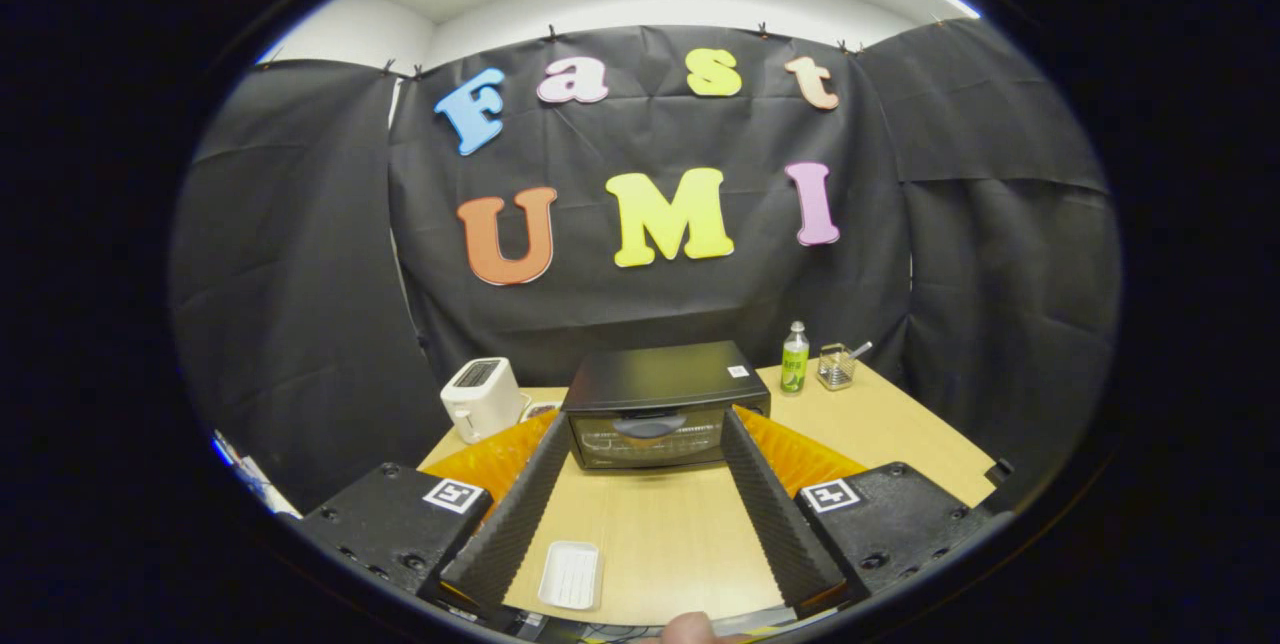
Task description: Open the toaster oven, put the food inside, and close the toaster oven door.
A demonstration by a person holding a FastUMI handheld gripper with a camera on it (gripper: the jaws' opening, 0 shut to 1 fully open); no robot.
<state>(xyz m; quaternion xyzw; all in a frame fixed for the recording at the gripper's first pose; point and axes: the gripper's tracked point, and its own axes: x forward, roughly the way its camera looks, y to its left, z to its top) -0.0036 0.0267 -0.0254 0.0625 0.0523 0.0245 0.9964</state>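
Note:
A black toaster oven (655,404) stands on the wooden table (900,434) straight ahead, its glass door shut and its handle (650,424) across the top of the door. My gripper (645,424) is held above the table, open wide, with nothing between its fingers; the fingertips frame the oven's front on both sides but stay short of it. A small white ridged tray (570,574) lies on the table between the fingers, near the front edge. I cannot tell whether any food lies on it.
A white pop-up toaster (482,396) stands left of the oven. Behind the oven to the right are a green-labelled bottle (794,358) and a wire basket (836,366). A fingertip of a person (690,629) shows at the table's near edge.

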